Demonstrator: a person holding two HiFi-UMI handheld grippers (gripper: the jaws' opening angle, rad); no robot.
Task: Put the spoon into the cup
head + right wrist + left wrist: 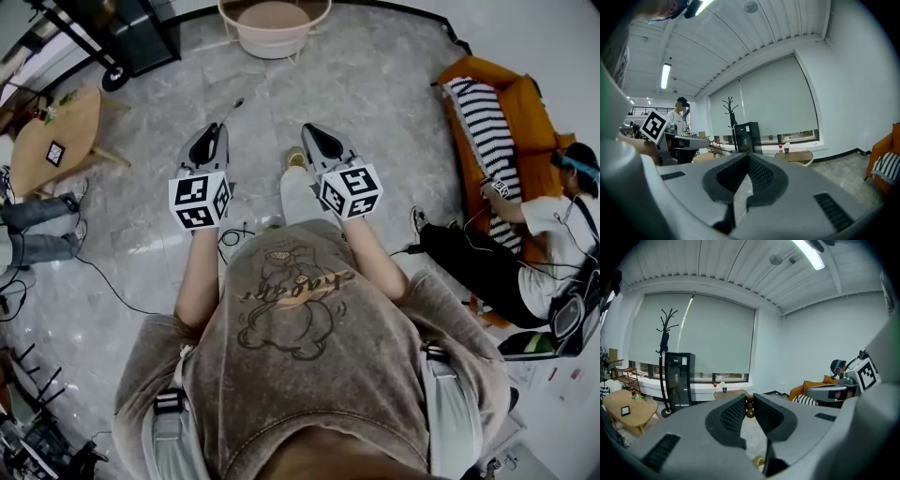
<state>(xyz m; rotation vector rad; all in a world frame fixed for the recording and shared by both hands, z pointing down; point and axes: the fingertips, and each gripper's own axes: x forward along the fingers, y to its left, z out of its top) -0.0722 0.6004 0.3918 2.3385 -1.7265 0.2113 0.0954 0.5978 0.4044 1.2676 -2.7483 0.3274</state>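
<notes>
Facing: round surface (pixel 274 23) well ahead of the left gripper (pixel 221 129), across the marble floor (pixel 375 84).
Left gripper: narrow, pinched on the spoon (pixel 749 406).
Right gripper (pixel 309 131): just beside the left gripper, jaws together, empty.
Risk: the grip sits on a short stretch of the spoon, so the long free end may pivot, slip, or miss the cup's mouth.
Spoon: slim dark stem, brown beaded part between the pads, pointing ahead.
Cup (pixel 724 389): small, blue-and-white, on the surface.
</notes>
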